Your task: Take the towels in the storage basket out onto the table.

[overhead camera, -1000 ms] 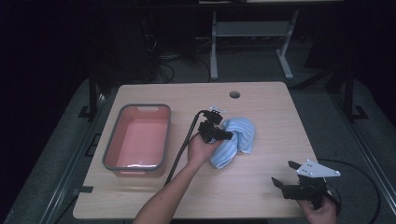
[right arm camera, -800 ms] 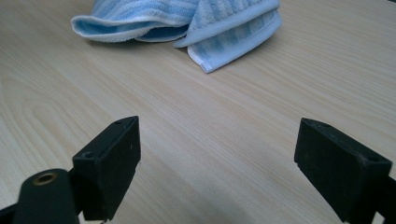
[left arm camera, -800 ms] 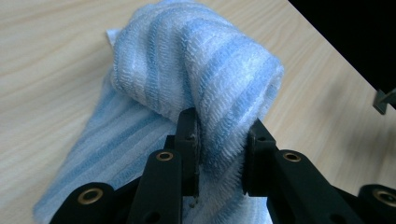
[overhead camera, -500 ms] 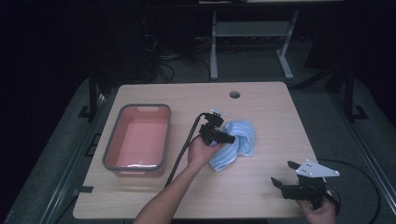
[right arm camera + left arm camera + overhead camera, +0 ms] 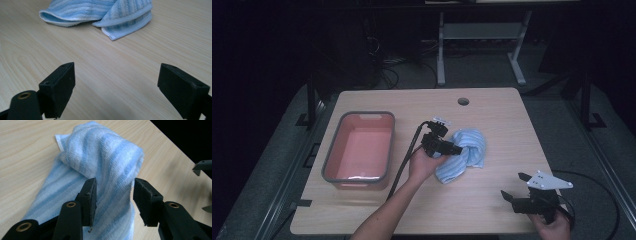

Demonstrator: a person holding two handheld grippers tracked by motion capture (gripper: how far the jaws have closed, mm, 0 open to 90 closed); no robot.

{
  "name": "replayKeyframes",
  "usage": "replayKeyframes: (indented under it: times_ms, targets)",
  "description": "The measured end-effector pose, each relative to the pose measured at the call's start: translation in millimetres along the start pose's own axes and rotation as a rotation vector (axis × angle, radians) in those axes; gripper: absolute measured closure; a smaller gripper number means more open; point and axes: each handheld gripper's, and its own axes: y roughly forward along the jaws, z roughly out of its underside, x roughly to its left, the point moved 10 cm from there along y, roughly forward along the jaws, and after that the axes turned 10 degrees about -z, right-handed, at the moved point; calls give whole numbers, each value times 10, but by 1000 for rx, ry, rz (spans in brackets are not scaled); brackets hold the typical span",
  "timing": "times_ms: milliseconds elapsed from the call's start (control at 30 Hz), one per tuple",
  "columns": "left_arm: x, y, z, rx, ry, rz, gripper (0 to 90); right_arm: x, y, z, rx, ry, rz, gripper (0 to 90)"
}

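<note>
Your right gripper (image 5: 518, 189) sits at the near right corner of the table (image 5: 492, 115), jaws spread wide over bare wood, holding nothing and touching nothing. Farther in, near the table's centre, lies the blue striped towel (image 5: 464, 152), bunched and twisted, its long axis running from near-left to far-right, with the thicker fold at the far right end. Your left gripper (image 5: 451, 148) is over the towel's middle, jaws parted to either side of a raised fold (image 5: 110, 170) and not clamped on it. At far left stands the grey-rimmed pink bin (image 5: 328, 165), well apart from the towel.
</note>
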Motion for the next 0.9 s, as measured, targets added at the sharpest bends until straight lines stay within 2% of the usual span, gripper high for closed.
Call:
replayKeyframes:
  times_ms: [100, 467, 533, 800, 900]
  targets:
    - [1, -41, 7, -8, 5, 1, 516, 0, -4, -5, 2, -10, 3, 141]
    - [9, -255, 91, -41, 35, -6, 478, -16, 32, 18, 19, 2, 7, 141]
    - [9, -273, 113, -49, 22, 3, 475, -14, 34, 23, 21, 3, 6, 141]
    - [19, -331, 241, -55, 22, 22, 450, -30, 26, 47, 27, 5, 16, 141]
    - [42, -366, 272, -54, 9, 27, 433, -37, 34, 49, 26, 4, 16, 141]
